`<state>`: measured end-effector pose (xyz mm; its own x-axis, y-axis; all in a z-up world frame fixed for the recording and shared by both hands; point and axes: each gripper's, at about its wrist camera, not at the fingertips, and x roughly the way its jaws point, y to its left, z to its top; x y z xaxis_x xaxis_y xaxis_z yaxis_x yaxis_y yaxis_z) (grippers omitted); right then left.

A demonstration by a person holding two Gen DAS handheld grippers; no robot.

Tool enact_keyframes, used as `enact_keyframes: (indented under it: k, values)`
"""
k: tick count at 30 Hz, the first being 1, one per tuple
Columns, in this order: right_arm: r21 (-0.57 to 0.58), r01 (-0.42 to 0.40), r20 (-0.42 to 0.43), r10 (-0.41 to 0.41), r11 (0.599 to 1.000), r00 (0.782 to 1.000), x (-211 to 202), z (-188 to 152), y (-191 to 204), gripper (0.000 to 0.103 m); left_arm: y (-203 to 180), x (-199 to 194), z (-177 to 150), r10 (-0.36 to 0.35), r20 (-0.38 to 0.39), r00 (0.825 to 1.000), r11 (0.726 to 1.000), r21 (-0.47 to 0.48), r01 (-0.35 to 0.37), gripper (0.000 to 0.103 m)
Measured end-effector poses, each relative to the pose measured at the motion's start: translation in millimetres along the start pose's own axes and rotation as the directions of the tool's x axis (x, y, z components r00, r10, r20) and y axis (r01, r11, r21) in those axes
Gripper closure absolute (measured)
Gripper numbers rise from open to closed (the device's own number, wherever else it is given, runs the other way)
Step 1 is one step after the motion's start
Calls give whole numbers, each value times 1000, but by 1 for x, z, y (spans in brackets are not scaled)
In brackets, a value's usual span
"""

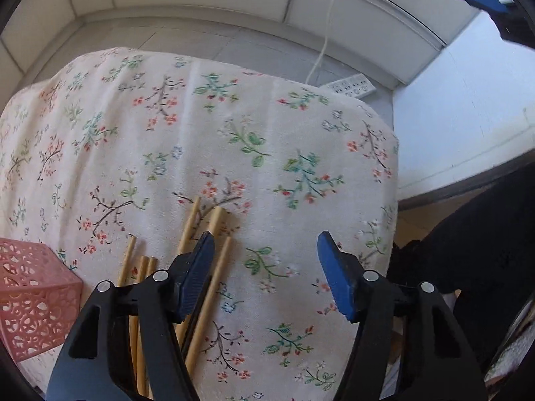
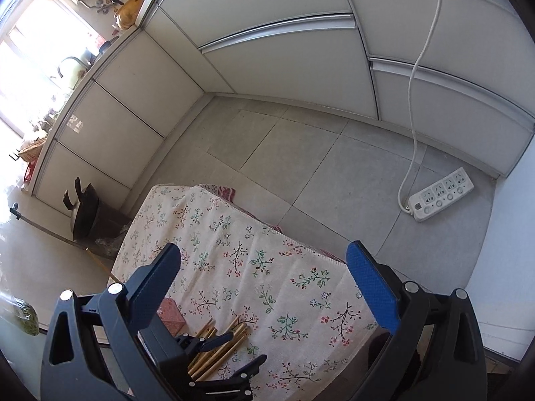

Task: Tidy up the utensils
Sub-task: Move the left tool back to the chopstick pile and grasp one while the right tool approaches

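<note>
Several wooden chopsticks (image 1: 219,260) lie in a loose bunch on the floral tablecloth (image 1: 207,140). My left gripper (image 1: 265,250) is open just above them, its left finger over the bunch and its right finger over bare cloth. A pink lattice holder (image 1: 30,297) stands at the left of the chopsticks. In the right wrist view my right gripper (image 2: 264,262) is open and empty, high above the table, and looks down on the left gripper (image 2: 240,351), the chopsticks (image 2: 220,344) and the pink holder (image 2: 170,314).
The small table ends at its right edge (image 1: 394,173), with grey tiled floor (image 2: 301,153) beyond. A white power strip (image 2: 441,193) with its cord lies on the floor by the cabinets (image 2: 284,50). A dark pan (image 2: 85,210) stands on the floor at the left.
</note>
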<state>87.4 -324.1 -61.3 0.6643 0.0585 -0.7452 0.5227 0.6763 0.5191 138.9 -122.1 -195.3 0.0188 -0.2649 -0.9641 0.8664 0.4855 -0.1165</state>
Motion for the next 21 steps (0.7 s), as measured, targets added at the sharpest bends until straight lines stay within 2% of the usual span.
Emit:
enact_keyframes:
  k: [2,7,10,12,14,18,20,21]
  values:
    - [-3,-1,-8,1,1000,1000,1,0,0,6,-5,6,-2,5,-25,1000,1000,21,-5,42]
    - [-4,3,-15,-4,1000,1000,3,-1,1,6,1,26,-7,85,-79,993,996,3,-85,42]
    - [-6,6,-24,-7,1000,1000,5,-2,1,6,-2,28,-8,106,-80,991,994,17,-105,43]
    - [-3,5,-40,-6,1000,999,8,-2,1,6,-6,28,-6,119,-82,989,993,26,-117,49]
    - [2,12,-56,-12,1000,998,13,-4,0,6,-11,29,-5,116,-80,990,993,30,-114,61]
    - [30,22,-86,-20,999,996,22,-6,-4,6,-7,28,-8,98,-53,994,995,-16,-99,68]
    - [29,26,-101,-23,999,995,26,-8,-3,6,-3,28,-11,100,-40,994,994,-49,-102,90]
    - [22,32,-111,-29,999,993,30,-10,-2,6,0,27,-14,98,-30,995,992,-77,-100,91]
